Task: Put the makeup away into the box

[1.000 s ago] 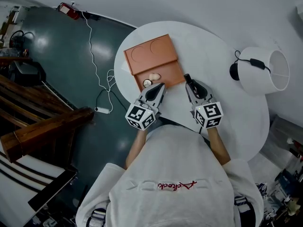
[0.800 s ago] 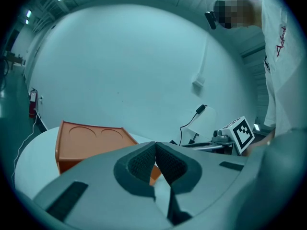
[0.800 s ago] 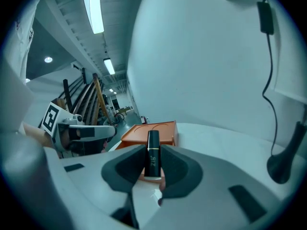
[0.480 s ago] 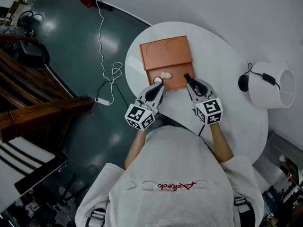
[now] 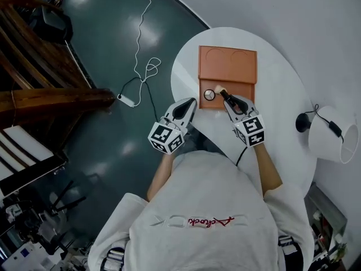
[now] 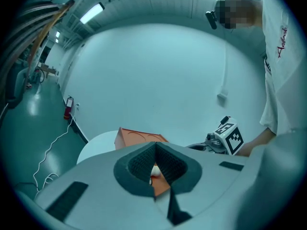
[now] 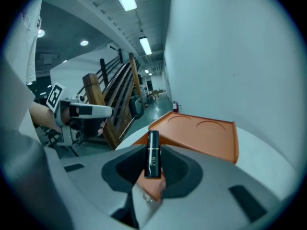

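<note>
The orange box lies open on the round white table, its lid folded flat behind. A round compact and a beige sponge lie in its tray. My right gripper reaches over the tray's front edge, shut on a black makeup tube with a gold band. The tube sticks out past the pads toward the lid. My left gripper hangs left of the box near the table's rim. Its jaws meet at the tip with nothing held.
A lamp with a white shade and black base lies on the table at the right. Left of the table the dark floor holds a white cable and power strip. A wooden stair rail stands further left.
The right gripper has carried the black tube from beside the box's front right corner to over the tray. The left gripper has drawn back from the tray to the box's left.
</note>
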`<control>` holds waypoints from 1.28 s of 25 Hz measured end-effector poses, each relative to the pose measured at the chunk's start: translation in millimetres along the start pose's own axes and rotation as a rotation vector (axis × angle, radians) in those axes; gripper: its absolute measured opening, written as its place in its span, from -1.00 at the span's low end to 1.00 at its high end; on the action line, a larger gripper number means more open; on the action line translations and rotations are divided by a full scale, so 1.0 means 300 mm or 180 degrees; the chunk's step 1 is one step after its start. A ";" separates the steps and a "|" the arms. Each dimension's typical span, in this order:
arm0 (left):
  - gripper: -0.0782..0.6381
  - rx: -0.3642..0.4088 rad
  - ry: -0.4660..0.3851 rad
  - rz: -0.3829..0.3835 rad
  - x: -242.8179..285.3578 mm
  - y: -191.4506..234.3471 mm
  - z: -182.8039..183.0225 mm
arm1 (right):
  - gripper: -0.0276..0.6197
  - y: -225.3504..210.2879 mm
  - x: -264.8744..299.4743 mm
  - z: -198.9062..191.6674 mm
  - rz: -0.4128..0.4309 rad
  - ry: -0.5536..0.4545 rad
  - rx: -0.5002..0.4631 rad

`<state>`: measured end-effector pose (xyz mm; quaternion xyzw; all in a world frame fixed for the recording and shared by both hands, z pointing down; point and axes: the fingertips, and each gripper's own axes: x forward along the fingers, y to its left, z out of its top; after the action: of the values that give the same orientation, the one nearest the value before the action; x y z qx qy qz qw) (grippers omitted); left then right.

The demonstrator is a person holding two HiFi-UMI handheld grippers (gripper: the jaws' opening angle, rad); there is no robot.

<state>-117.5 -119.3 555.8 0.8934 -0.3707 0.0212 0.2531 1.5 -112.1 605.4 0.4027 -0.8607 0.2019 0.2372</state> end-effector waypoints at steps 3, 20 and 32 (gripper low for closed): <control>-0.75 -0.0043 -0.0021 0.0074 -0.025 0.030 -0.006 | -0.58 0.018 0.038 -0.022 0.0360 0.0257 -0.0413; -0.75 -0.0135 -0.0022 0.0211 -0.082 0.100 -0.024 | -0.58 -0.005 0.145 -0.261 0.1493 0.1709 -0.1876; -0.75 -0.0119 -0.0031 0.0189 -0.078 0.094 -0.014 | -0.55 -0.017 0.168 -0.279 0.1441 0.1753 -0.1905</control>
<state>-152.6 -118.9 566.4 0.8772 -0.3985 0.0174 0.2672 -2.3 -100.2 702.3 0.0499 -0.8523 0.0908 0.5126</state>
